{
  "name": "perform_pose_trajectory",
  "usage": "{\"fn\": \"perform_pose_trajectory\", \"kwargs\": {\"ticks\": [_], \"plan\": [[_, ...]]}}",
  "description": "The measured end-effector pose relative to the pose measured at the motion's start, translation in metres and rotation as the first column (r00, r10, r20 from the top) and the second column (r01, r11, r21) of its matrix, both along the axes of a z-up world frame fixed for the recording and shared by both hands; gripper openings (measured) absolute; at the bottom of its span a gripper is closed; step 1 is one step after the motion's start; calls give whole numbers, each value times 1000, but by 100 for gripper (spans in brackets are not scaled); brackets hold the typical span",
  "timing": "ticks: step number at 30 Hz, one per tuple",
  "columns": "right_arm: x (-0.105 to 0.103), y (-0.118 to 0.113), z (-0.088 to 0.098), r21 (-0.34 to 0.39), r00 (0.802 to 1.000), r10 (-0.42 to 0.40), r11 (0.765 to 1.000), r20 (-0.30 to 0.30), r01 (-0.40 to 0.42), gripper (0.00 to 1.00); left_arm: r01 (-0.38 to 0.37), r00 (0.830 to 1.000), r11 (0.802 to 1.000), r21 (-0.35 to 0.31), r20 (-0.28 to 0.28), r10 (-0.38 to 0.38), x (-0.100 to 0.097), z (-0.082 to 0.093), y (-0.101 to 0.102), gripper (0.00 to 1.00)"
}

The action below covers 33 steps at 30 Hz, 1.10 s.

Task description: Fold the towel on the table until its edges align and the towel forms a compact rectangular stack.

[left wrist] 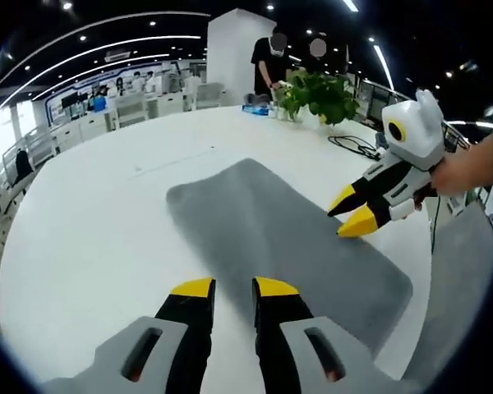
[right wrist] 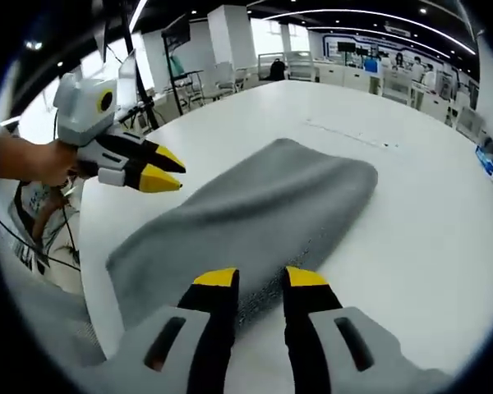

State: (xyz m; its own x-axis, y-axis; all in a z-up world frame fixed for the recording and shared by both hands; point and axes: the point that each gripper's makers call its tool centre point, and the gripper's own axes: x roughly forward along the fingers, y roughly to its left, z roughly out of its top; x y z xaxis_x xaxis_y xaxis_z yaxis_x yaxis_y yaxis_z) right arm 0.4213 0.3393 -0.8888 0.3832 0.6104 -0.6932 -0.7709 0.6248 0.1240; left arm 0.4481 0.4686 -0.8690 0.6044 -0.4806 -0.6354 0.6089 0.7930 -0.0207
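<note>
A grey towel (left wrist: 271,238) lies as a long rectangle on the white table (left wrist: 99,222). In the left gripper view my left gripper (left wrist: 234,287) stands open just above the towel's near edge, nothing between its yellow-tipped fingers. My right gripper (left wrist: 351,212) comes in from the right, held by a hand (left wrist: 468,168), hovering over the towel's right side. In the right gripper view the towel (right wrist: 263,205) stretches away from my right gripper (right wrist: 260,277), which is open over its near edge. The left gripper (right wrist: 168,170) hangs over the towel's left side, jaws slightly apart.
A potted plant (left wrist: 316,94) and black cables (left wrist: 357,146) sit at the table's far side, where two people (left wrist: 271,61) stand. The table's edge runs close past the towel's right end (left wrist: 423,271). A black stand (right wrist: 140,74) rises beyond the table.
</note>
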Motion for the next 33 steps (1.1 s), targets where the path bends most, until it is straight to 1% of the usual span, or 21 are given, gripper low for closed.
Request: {"fn": "perform_pose_trajectory", "kwargs": {"ticks": [1, 4, 5, 6, 7, 8, 9, 12, 13, 15, 16, 18, 21, 22, 23, 25, 27, 29, 30, 32, 33], "plan": [[-1, 0, -1, -2, 1000, 2, 1000, 0, -2, 21, 2, 1000, 1000, 0, -2, -2, 1, -1, -1, 18], [-5, -2, -8, -60, 999, 35, 998, 2, -35, 20, 20, 1000, 999, 28, 2, -20, 3, -8, -5, 18], [-4, -6, -10, -91, 999, 43, 995, 12, -42, 18, 32, 999, 999, 44, -12, -31, 2, -13, -5, 18], [-5, -6, -14, -103, 999, 47, 994, 5, -46, 16, 45, 999, 996, 75, -25, -43, 1, -20, -4, 17], [-6, -11, -18, -148, 998, 70, 987, 10, -68, 15, 45, 999, 996, 74, -17, -44, 2, -23, -6, 17], [-6, -12, -17, -167, 996, 88, 983, 31, -81, 14, 42, 999, 996, 75, -22, -40, 2, -25, -5, 17], [-10, -8, -17, -161, 994, 105, 982, 39, -97, 13, 33, 999, 997, 69, -39, -30, 2, -28, -5, 17], [-12, -10, -19, -188, 992, 122, 976, 42, -112, 11, 44, 998, 995, 89, -40, -40, 0, -34, -4, 17], [-12, -12, -21, -210, 986, 155, 968, 54, -141, 11, 44, 998, 994, 95, -45, -40, -1, -36, -4, 17], [-13, -13, -21, -216, 983, 175, 963, 54, -160, 10, 43, 998, 994, 96, -47, -39, 0, -37, -3, 15], [-13, -16, -22, -236, 978, 202, 954, 55, -184, 9, 41, 998, 995, 95, -53, -36, 0, -38, -3, 13], [-14, -18, -22, -250, 972, 229, 946, 58, -208, 8, 45, 997, 994, 103, -60, -38, -1, -40, -1, 11], [-13, -23, -22, -252, 972, 229, 945, 56, -208, 8, 24, 997, 996, 87, -75, -18, -4, -40, 0, 11], [-13, -24, -21, -243, 974, 219, 949, 53, -201, 8, 24, 997, 996, 88, -73, -18, -4, -39, 0, 11], [-14, -24, -21, -234, 975, 216, 952, 49, -199, 8, 23, 998, 995, 93, -63, -18, -4, -36, -2, 11], [-13, -23, -20, -225, 979, 196, 957, 51, -180, 9, 27, 999, 997, 77, -40, -24, -2, -30, -6, 12], [-13, -23, -17, -214, 982, 177, 964, 62, -160, 9, 44, 999, 998, 50, 4, -44, 5, -19, -18, 12], [-14, -21, -14, -180, 989, 133, 976, 63, -120, 11, 65, 998, 997, 31, 23, -66, 8, -14, -28, 12], [-13, -21, -13, -157, 994, 97, 984, 58, -87, 11, 77, 997, 997, 23, 23, -78, 10, -13, -34, 12], [-12, -19, -7, -125, 994, 75, 990, 85, -64, 12, 99, 995, 995, 26, 28, -100, 12, -15, -41, 13], [-15, -18, -4, -113, 993, 74, 992, 90, -64, 12, 104, 994, 994, 31, 26, -105, 14, -17, -43, 13]]}}
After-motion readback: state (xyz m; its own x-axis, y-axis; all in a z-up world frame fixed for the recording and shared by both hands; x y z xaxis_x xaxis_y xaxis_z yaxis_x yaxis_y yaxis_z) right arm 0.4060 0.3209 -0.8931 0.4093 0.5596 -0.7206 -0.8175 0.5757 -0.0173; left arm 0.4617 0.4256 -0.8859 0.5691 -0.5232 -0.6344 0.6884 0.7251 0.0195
